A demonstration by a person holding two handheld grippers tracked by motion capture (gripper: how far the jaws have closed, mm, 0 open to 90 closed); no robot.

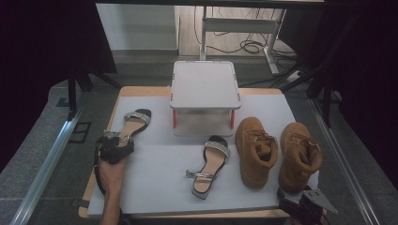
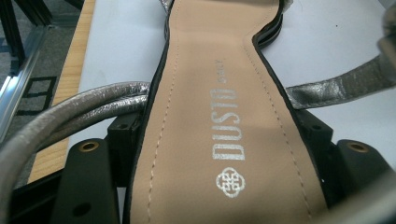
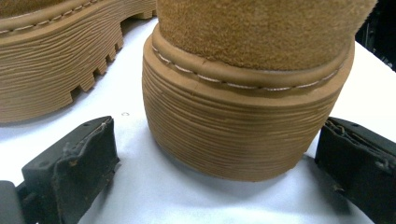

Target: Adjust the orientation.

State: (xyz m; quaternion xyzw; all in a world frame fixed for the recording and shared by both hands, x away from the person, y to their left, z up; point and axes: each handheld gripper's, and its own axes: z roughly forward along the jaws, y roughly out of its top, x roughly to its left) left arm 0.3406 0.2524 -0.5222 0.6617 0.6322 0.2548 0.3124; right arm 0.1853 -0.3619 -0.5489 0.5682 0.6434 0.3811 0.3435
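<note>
A black sandal with a tan insole and silver straps (image 1: 134,122) lies at the left of the white mat. My left gripper (image 1: 115,144) is at its heel end. In the left gripper view the insole (image 2: 219,93) runs between the black jaws and the gripper (image 2: 219,140) has both pads against the sole's edges. A silver ankle strap (image 2: 70,112) loops over the left jaw. My right gripper (image 1: 295,197) sits at the front right edge behind the right tan boot (image 1: 298,157). It is open (image 3: 219,158), and the boot's ribbed heel (image 3: 243,126) stands between the jaws without touching them.
The matching sandal (image 1: 211,164) lies mid-mat, and the other tan boot (image 1: 256,150) stands beside the right one, its lugged sole (image 3: 56,60) close by. A white lidded box on red legs (image 1: 205,89) stands at the back centre. The wooden table edge (image 1: 101,140) runs along the left.
</note>
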